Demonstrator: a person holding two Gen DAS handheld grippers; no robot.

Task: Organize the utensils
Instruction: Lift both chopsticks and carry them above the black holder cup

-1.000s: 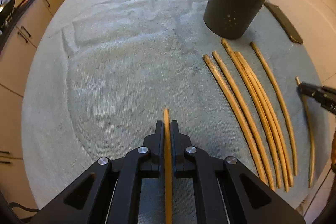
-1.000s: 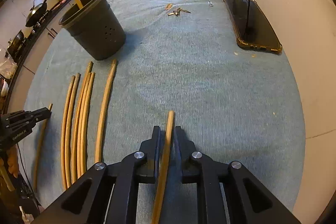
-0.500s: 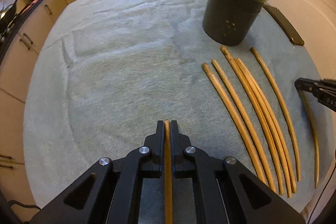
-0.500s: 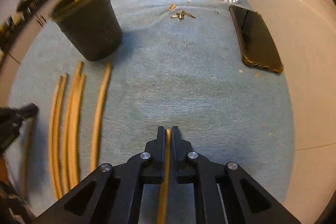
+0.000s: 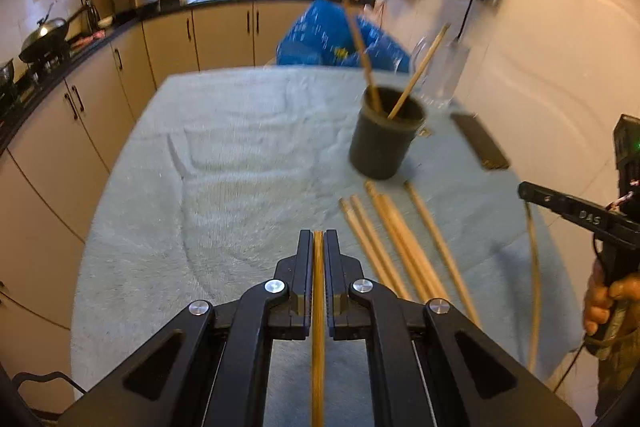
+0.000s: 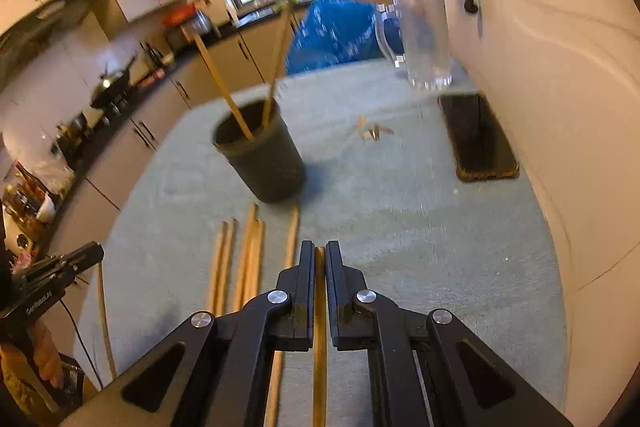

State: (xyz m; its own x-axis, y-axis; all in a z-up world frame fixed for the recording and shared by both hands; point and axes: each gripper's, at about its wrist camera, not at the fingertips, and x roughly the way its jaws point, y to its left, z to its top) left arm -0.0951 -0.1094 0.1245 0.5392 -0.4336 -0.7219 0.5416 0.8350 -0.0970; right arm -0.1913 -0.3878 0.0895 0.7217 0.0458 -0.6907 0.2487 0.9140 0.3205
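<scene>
My left gripper (image 5: 318, 239) is shut on a wooden chopstick (image 5: 317, 327) that runs back between its fingers, lifted above the towel. My right gripper (image 6: 319, 251) is shut on another wooden chopstick (image 6: 319, 339), also lifted. A dark utensil cup (image 5: 384, 135) with two chopsticks standing in it sits at the far right of the towel; it also shows in the right wrist view (image 6: 262, 159). Several loose chopsticks (image 5: 400, 247) lie side by side in front of the cup, and they show in the right wrist view (image 6: 240, 267) too.
A grey-green towel (image 5: 240, 167) covers the table. A black phone (image 6: 478, 143) lies by the wall, a clear glass jug (image 6: 424, 43) behind it, and small keys (image 6: 372, 133) near the cup. A blue bag (image 5: 332, 43) sits beyond the table's far edge.
Both grippers have risen and tilted up with their chopsticks, so the kitchen now shows. The cup and loose chopsticks lie farther below.
</scene>
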